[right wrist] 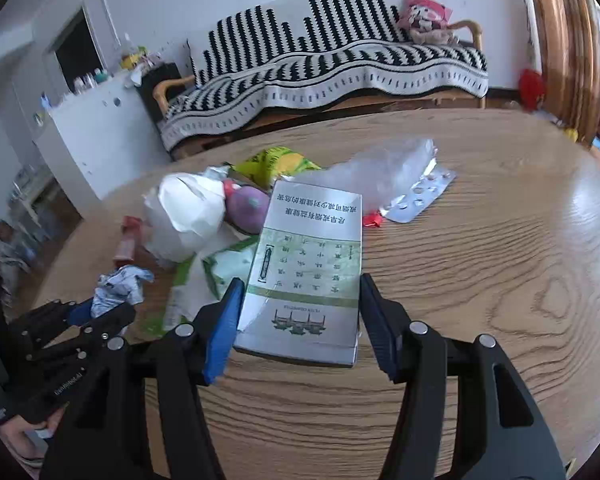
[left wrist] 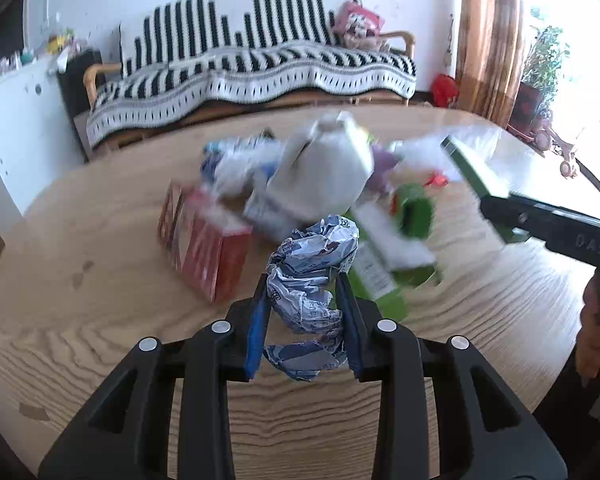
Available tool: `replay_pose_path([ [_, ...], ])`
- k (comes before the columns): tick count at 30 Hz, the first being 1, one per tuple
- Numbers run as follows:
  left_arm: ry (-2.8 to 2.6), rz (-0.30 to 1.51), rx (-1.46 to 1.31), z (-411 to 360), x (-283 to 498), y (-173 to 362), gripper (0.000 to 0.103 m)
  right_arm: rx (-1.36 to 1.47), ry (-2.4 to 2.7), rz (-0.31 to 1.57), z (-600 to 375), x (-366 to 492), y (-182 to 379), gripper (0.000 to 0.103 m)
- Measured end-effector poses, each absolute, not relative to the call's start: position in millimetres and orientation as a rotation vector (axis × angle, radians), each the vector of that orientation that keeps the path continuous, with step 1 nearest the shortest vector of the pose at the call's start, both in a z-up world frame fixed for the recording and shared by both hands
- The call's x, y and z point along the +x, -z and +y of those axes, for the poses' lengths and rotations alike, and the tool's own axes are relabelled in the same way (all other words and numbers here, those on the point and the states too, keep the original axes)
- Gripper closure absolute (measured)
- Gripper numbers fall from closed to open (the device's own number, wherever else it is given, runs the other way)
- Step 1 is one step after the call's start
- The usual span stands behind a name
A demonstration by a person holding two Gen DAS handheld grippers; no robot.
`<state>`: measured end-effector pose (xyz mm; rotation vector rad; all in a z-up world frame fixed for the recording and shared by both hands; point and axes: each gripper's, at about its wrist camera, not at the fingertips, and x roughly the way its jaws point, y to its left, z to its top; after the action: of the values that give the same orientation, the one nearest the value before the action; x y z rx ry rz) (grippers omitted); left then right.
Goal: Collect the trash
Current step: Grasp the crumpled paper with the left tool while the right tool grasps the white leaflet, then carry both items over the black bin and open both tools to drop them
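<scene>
The left hand-held gripper (left wrist: 305, 312) pinches a crumpled blue-and-white wrapper (left wrist: 314, 280) between its blue-padded fingers (left wrist: 257, 332), the wad bulging out above and below the pads over the near part of the wooden surface (left wrist: 100, 320). From the right wrist view the same wrapper (right wrist: 118, 288) shows at the far left, poking up out of that gripper. The right hand-held gripper (right wrist: 300, 320) is closed on a flat white-and-green box (right wrist: 308, 264) printed with Chinese characters; both pads press its long edges and its near end sits between them, while its far end reaches toward the trash pile. In the left wrist view this box (left wrist: 474, 174) appears edge-on at the right, held in the black jaws, though that part of the picture is blurred. The pile lies in the middle of the surface: a crumpled white paper bag (right wrist: 188, 216), a purple round item (right wrist: 247, 206) just right of it, a yellow-green packet (right wrist: 278, 162) farther back, a clear plastic bag (right wrist: 384, 172), a silver blister pack (right wrist: 418, 196) to the right of it, and a small red scrap (right wrist: 371, 218) near the box's far corner. A red carton (left wrist: 208, 248) stands left of the wrapper in the left view. Beyond the surface is a sofa under a black-and-white striped throw (right wrist: 340, 56).
</scene>
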<state>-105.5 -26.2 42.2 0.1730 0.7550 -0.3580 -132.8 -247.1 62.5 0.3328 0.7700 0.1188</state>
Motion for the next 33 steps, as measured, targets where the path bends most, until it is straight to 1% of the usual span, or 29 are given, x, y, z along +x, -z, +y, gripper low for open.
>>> replay_pose_path([
  [4,0.303,0.673,0.212,-43.7,-125.0,-66.0,0.071,0.428,-0.187,0.739,-259.0,-157.5,-74.2,0.046],
  [8,0.372,0.688,0.115,-71.5,-144.9,-87.1,0.072,0.505,-0.133,0.614,-303.0,-198.0,-98.1,0.046],
  [12,0.556,0.679,0.19,-147.8,-173.7,-104.6,0.072,0.558,-0.005,0.507,-372.8,-269.0,-119.8,0.046],
  [14,0.702,0.689,0.238,-205.2,-196.7,-109.6,0.072,0.544,0.078,0.493,-406.4,-304.6,-125.1,0.046],
  [15,0.743,0.704,0.246,-219.9,-201.8,-108.2,0.072,0.55,0.123,0.496,-425.9,-325.0,-126.2,0.046],
  [16,0.828,0.755,0.271,-251.5,-211.7,-102.2,0.072,0.56,0.168,0.513,-443.4,-343.5,-124.8,0.046],
  [19,1.007,0.91,0.388,-325.5,-232.8,-73.0,0.072,0.592,0.278,0.583,-477.3,-381.0,-103.2,0.046],
  [21,1.072,0.967,0.483,-370.0,-251.2,-49.2,0.072,0.663,0.347,0.653,-498.9,-406.0,-71.2,0.046],
  [23,1.096,1.034,0.526,-393.5,-258.5,-29.3,0.072,0.754,0.387,0.71,-515.1,-427.3,-37.0,0.046],
  [25,1.097,1.114,0.583,-413.3,-264.5,-2.1,0.072,0.823,0.411,0.757,-522.7,-439.5,-9.8,0.046],
  [28,1.054,1.202,0.652,-422.7,-264.4,38.0,0.072,0.961,0.421,0.843,-531.8,-444.7,44.4,0.046],
  [30,1.037,1.251,0.683,-423.2,-259.6,56.7,0.072,0.968,0.414,0.875,-533.5,-442.0,62.7,0.046],
  [33,1.043,1.236,0.718,-429.1,-258.5,59.3,0.072,0.977,0.395,0.898,-527.8,-434.3,73.4,0.046],
])
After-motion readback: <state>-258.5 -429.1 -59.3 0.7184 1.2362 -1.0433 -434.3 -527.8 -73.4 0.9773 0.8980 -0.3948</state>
